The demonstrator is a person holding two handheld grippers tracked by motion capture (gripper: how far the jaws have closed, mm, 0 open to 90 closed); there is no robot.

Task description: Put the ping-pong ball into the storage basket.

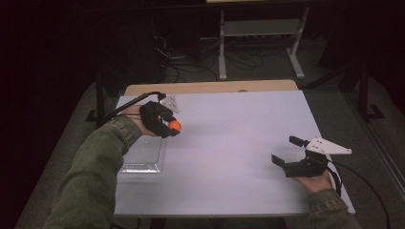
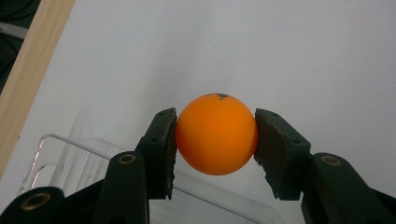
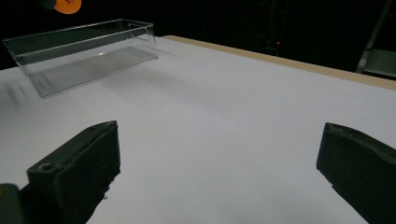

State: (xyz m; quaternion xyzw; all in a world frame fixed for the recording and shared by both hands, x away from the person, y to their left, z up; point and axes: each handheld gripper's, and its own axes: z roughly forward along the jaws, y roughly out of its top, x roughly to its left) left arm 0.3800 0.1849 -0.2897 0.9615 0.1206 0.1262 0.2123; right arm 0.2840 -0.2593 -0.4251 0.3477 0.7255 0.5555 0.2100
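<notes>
— Black jaws of the left gripper clamp the orange ball mid-frame, above the clear tray; right gripper?

— Gaping, empty, lower right; I'd lower the ball into the tray before releasing.

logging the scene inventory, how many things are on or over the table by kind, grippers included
orange ball: 1, clamped in the left gripper
clear plastic tray: 1, on the white table
grippers: 2, the left one and the right gripper with jaws wide apart
total: 4
</notes>
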